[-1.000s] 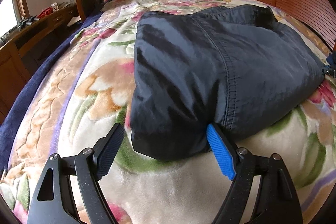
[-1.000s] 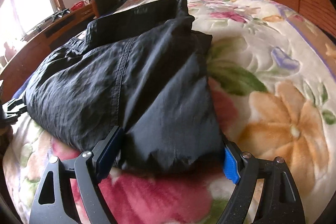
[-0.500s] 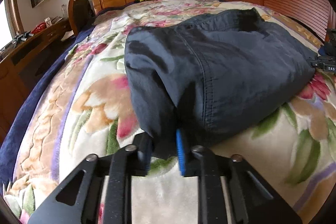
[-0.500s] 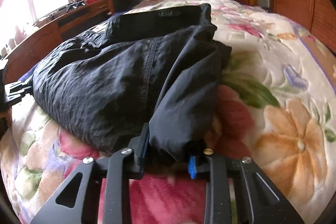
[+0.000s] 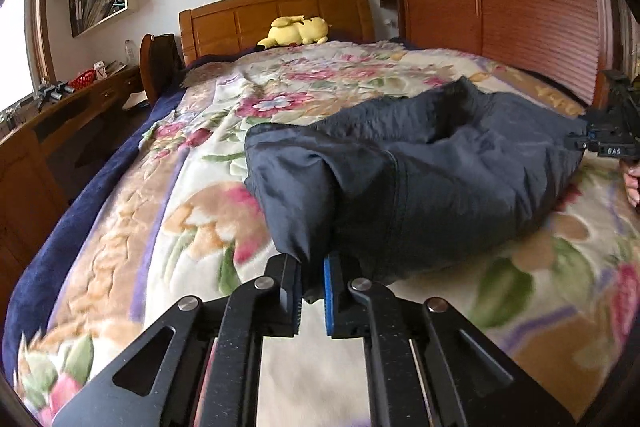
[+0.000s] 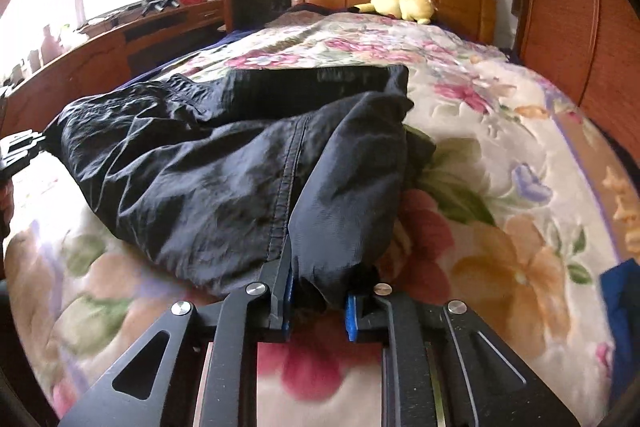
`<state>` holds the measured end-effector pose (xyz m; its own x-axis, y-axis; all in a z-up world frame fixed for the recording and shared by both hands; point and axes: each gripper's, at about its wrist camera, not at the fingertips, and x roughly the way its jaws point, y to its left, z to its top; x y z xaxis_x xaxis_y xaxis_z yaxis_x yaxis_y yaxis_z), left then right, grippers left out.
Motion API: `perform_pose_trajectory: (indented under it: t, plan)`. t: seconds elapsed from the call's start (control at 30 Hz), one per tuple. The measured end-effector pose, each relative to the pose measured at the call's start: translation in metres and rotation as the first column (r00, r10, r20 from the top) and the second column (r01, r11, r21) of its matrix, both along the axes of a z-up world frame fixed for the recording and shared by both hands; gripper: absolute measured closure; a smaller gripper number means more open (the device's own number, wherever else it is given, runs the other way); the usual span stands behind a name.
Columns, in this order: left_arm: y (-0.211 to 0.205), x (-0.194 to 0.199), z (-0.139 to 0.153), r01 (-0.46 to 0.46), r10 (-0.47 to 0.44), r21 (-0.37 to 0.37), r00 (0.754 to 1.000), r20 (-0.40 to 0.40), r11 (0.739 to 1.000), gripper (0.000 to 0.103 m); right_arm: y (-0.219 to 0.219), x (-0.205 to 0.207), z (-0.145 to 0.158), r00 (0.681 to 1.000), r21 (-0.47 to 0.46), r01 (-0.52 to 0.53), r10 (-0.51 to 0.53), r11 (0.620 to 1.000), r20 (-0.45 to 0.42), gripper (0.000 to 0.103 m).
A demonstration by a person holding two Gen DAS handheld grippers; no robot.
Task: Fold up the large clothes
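Note:
A large dark navy garment (image 5: 420, 167) lies bunched on the floral blanket (image 5: 168, 211) of a bed. My left gripper (image 5: 312, 263) is shut on the garment's near left corner, and the cloth rises from the jaws. In the right wrist view the same garment (image 6: 220, 179) spreads to the left, with a stitched seam running down to my right gripper (image 6: 318, 283). Its jaws are closing, with a thick fold of the near right corner pressed between the blue pads. Each gripper shows at the other view's edge: right gripper (image 5: 612, 135), left gripper (image 6: 16, 147).
A yellow plush toy (image 5: 298, 31) lies by the wooden headboard (image 5: 276, 15). A wooden desk (image 5: 60, 115) with clutter runs along the bed's left side and a wooden wardrobe (image 5: 520, 7) stands on the right. A blue cloth (image 6: 620, 307) sits at the right edge.
Both grippers went from wide open around the garment's near corners to closed on them. They then rose, and the near edge came up off the blanket.

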<state>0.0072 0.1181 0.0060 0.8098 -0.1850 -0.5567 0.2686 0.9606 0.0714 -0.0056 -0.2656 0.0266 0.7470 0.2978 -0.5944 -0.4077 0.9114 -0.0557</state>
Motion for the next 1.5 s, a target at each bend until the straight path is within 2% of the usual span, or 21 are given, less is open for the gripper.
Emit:
perform_pose_trajectory:
  t: [0.17,0.3,0.6,0.77,0.87,1.03,1.17,1.27,1.33,1.4,1.5]
  plan:
    - [0.005,-0.047,-0.004,-0.006,0.006,-0.01,1.0,-0.015,1.0,0.095,-0.012,-0.048,-0.007,1.0,0.013,-0.018,0.019,1.0,-0.015,0.084]
    - [0.008,-0.072,-0.011,-0.054,0.053,-0.032,0.998,-0.046,0.998,0.094,-0.023,-0.079,-0.005,0.999,0.05,-0.028,0.029,0.998,-0.02,0.084]
    - [0.007,-0.07,-0.03,-0.132,0.129,-0.069,0.991,-0.042,0.989,0.094,-0.018,-0.075,0.002,0.999,0.009,0.004,-0.004,1.0,-0.036,0.078]
    - [0.006,-0.07,-0.038,-0.146,0.144,-0.078,0.989,-0.033,0.986,0.09,-0.021,-0.084,0.006,0.999,0.027,0.019,-0.017,0.999,-0.045,0.068]
    - [0.008,-0.071,-0.039,-0.155,0.154,-0.094,0.988,-0.02,0.983,0.083,-0.025,-0.091,0.014,0.998,0.04,0.038,-0.037,0.998,-0.042,0.061]
    - [0.014,-0.073,-0.04,-0.159,0.159,-0.127,0.987,-0.016,0.979,0.065,-0.024,-0.103,0.036,0.997,-0.008,0.071,-0.071,0.997,0.008,0.058]
    - [0.019,-0.076,-0.036,-0.164,0.168,-0.155,0.986,0.01,0.974,0.063,-0.012,-0.103,0.053,0.996,-0.02,0.071,-0.07,0.997,0.053,0.046]
    - [0.019,-0.081,-0.031,-0.178,0.188,-0.155,0.981,0.05,0.972,0.057,0.009,-0.092,0.058,0.997,-0.033,0.047,-0.045,0.998,0.069,0.045]
    - [0.021,-0.083,-0.028,-0.175,0.188,-0.167,0.98,0.068,0.97,0.041,0.027,-0.081,0.06,0.997,-0.04,0.018,-0.015,0.999,0.075,0.045]
    - [0.022,-0.083,-0.029,-0.177,0.191,-0.167,0.979,0.071,0.97,0.031,0.048,-0.068,0.063,0.997,-0.048,-0.009,0.013,0.999,0.079,0.045]
    - [0.025,-0.082,-0.033,-0.18,0.195,-0.173,0.978,0.07,0.968,0.025,0.083,-0.044,0.064,0.996,-0.071,-0.054,0.059,0.996,0.073,0.045]
